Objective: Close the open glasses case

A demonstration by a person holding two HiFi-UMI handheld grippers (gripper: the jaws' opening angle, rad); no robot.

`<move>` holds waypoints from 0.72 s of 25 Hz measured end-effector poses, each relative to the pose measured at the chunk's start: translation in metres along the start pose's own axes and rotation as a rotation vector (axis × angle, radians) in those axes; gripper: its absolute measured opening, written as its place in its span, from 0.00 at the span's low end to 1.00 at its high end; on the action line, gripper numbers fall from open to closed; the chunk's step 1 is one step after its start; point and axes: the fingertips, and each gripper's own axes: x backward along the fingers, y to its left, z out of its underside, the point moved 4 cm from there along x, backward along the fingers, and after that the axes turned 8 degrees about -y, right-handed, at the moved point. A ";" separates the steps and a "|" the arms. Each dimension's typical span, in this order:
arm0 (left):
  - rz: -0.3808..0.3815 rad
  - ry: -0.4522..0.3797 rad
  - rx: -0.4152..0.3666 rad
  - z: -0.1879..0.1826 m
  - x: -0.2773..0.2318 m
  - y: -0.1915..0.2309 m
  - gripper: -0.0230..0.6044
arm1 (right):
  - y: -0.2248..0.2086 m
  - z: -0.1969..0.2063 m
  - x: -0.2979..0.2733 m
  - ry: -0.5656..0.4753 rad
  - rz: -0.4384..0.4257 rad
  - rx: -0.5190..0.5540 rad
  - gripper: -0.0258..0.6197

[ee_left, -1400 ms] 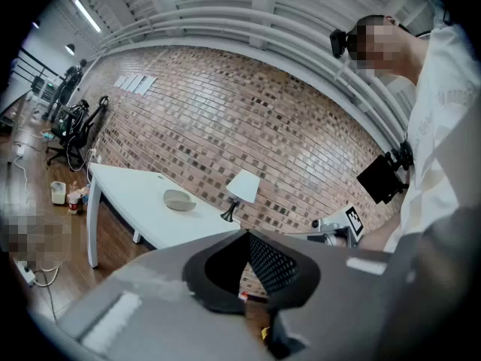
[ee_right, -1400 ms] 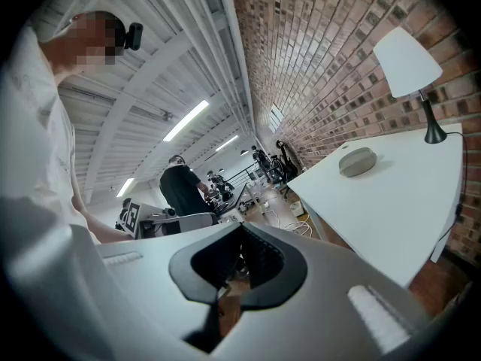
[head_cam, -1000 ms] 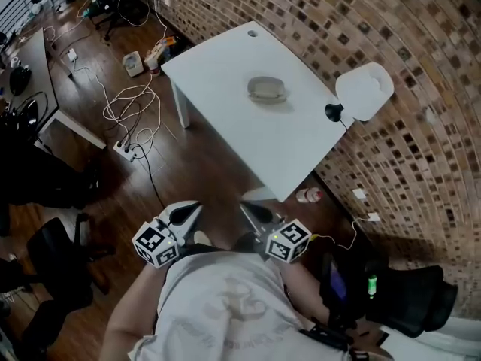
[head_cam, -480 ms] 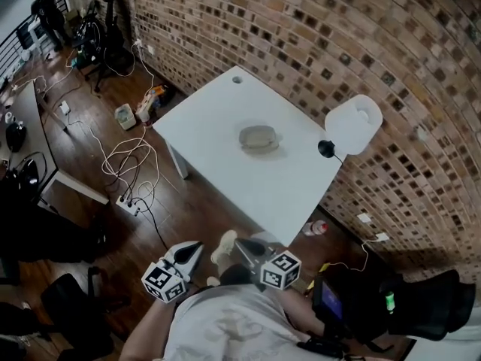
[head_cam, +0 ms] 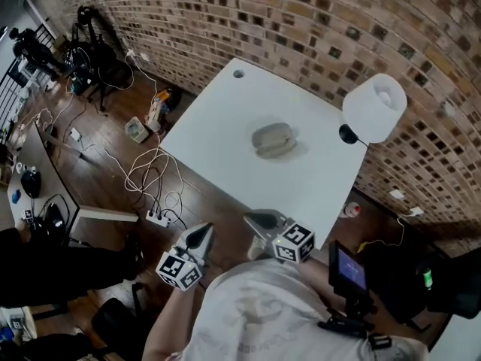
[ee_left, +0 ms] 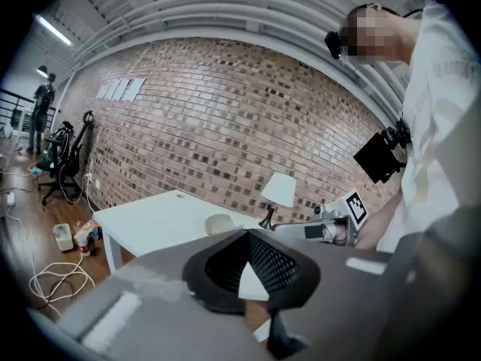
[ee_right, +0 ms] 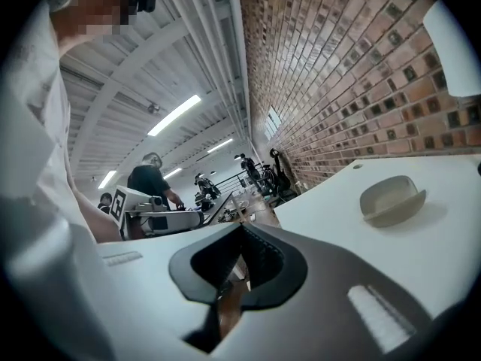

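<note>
A grey oval glasses case (head_cam: 272,139) lies near the middle of the white table (head_cam: 218,119), its lid slightly raised. It also shows as the small case (ee_left: 219,223) far ahead in the left gripper view and as the case (ee_right: 391,199) at the right of the right gripper view. My left gripper (head_cam: 204,230) and right gripper (head_cam: 248,218) are held side by side before the table's near edge, well short of the case. Both have their jaws together with nothing between them. The same shows in the left gripper (ee_left: 246,233) and right gripper (ee_right: 242,228) views.
A white lamp (head_cam: 374,105) stands at the table's right corner against the brick wall (head_cam: 301,21). Cables and a power strip (head_cam: 158,218) lie on the wooden floor at the left. A bottle (head_cam: 350,210) sits on the floor by the table's right side. Black gear (head_cam: 347,271) is at my right.
Both grippers have moved toward the table together and now sit close to its near edge. The table and case appear larger and nearer. The jaws stayed shut.
</note>
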 end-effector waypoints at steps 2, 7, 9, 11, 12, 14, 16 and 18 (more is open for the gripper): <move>0.004 0.003 -0.005 -0.004 -0.022 0.010 0.04 | -0.020 -0.013 -0.002 -0.011 0.022 -0.001 0.05; 0.073 0.040 -0.026 -0.021 -0.068 0.030 0.04 | -0.064 -0.028 -0.008 -0.064 0.152 -0.065 0.05; 0.122 0.064 0.002 -0.026 -0.081 0.029 0.04 | -0.077 -0.028 0.001 -0.087 0.245 -0.107 0.05; 0.166 0.094 0.006 -0.033 -0.092 0.034 0.04 | -0.087 -0.026 0.004 -0.109 0.322 -0.128 0.05; 0.181 0.105 -0.010 -0.037 -0.100 0.041 0.04 | -0.095 -0.028 0.002 -0.121 0.345 -0.126 0.05; 0.198 0.120 -0.032 -0.039 -0.121 0.053 0.04 | -0.113 -0.033 -0.001 -0.143 0.375 -0.121 0.05; 0.219 0.150 -0.026 -0.031 -0.137 0.057 0.04 | -0.122 -0.029 0.008 -0.158 0.413 -0.131 0.05; 0.260 0.185 -0.023 -0.024 -0.152 0.061 0.04 | -0.125 -0.026 0.020 -0.167 0.459 -0.144 0.05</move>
